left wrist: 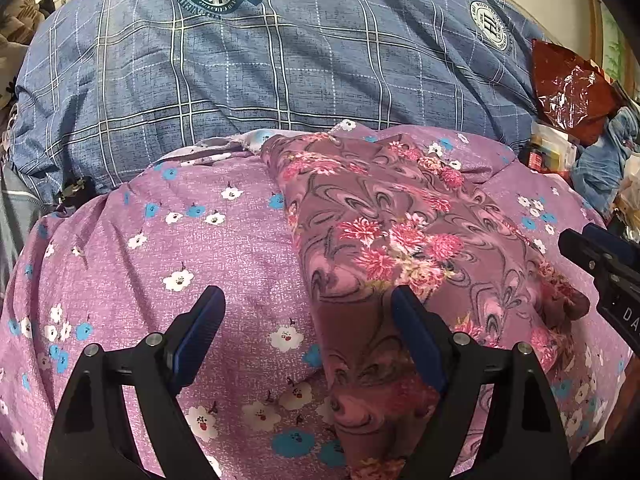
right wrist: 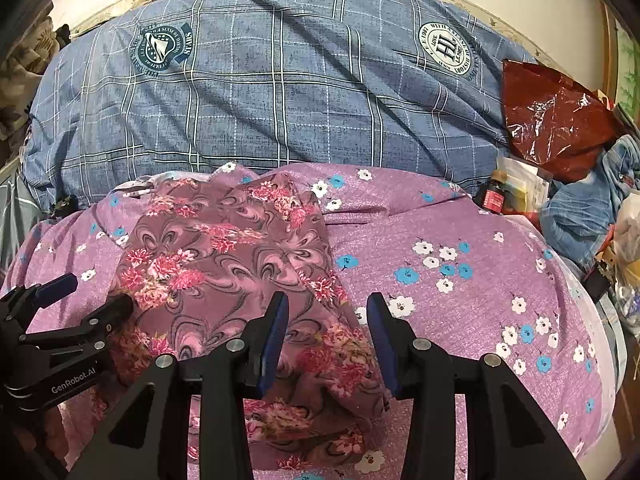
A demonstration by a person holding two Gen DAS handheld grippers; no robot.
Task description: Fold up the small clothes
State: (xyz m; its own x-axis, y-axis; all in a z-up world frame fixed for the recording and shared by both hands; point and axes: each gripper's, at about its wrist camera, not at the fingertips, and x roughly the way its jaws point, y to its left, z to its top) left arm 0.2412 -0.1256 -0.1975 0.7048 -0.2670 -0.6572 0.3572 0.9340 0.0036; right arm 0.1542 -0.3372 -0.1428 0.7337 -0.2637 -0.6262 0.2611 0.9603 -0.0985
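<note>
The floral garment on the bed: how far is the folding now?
Done: the garment lies on the purple sheet as a long narrow strip, so it looks already folded lengthwise. In hand: nothing; the left gripper and the right gripper are both open above its near end. Left: probably to grasp that end and fold the strip across into a compact shape.
</note>
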